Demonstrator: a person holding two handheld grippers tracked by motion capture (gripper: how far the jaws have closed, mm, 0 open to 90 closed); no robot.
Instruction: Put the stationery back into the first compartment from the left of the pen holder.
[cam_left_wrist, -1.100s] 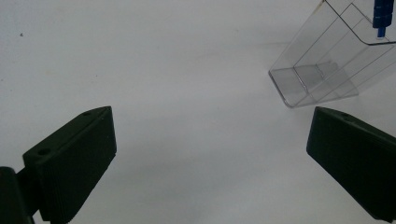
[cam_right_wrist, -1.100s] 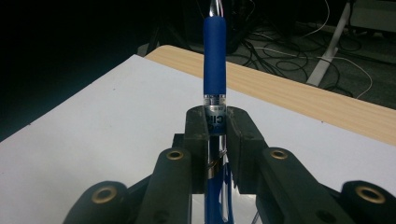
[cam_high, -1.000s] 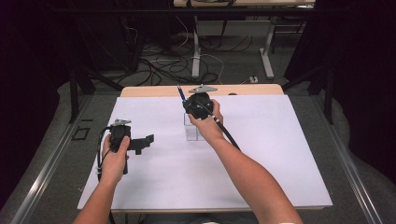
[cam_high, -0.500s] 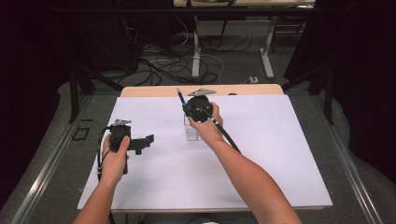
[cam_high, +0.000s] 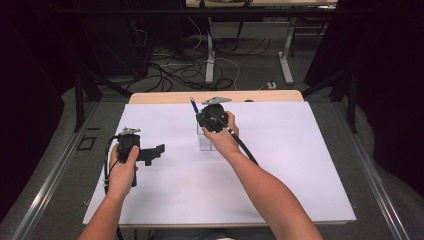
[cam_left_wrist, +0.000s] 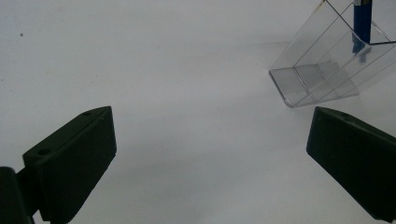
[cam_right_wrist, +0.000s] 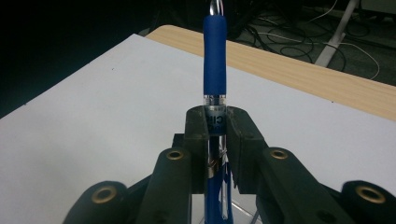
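White sheet covers most of the tabletop, with a strip of bare wood along its far edge. At the left of the high view, the left gripper rests low over the sheet in the person's left hand, its jaws pointing toward the middle of the table. They stand spread wide with nothing between them — its own view looks past both black pads to plain white.

Nearer the centre stands a clear plastic holder, an open-topped box sitting on the sheet; in the left gripper view it appears at the upper right, well apart from those jaws.

Directly above the holder, the right hand carries the right gripper. Its jaws are pressed together on a blue pen, pinching the barrel just below the rubber grip — the pen stands roughly upright, its lower end reaching down into the holder.
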